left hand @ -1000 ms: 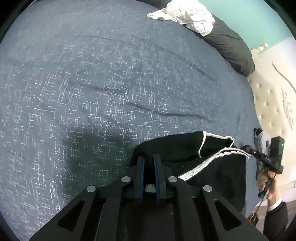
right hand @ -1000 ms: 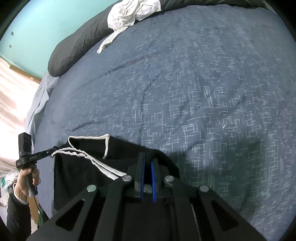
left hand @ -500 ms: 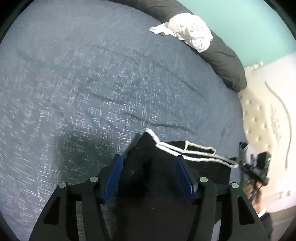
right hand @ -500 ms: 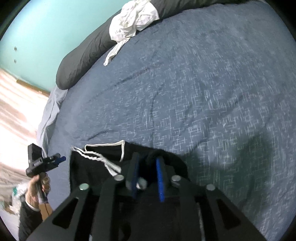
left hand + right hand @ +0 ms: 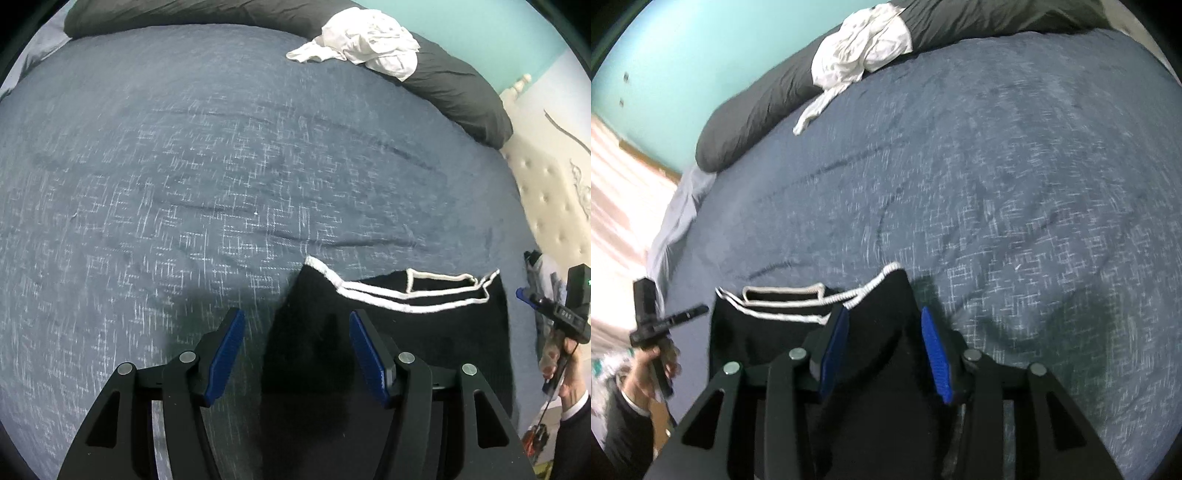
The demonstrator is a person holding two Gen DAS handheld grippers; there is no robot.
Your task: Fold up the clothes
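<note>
While jaws open, black garment [image 5: 879, 332] lies between.

No legible text anywhere

Lighting was dim and even. Both fisheye views bowed strongly, with black vignette at the corners. The bed cover [image 5: 184, 166] showed motion smear. Soft shadows lay beside the tongs. A bright, washed-out area [image 5: 617, 184] glared at the right view's left edge.
</note>
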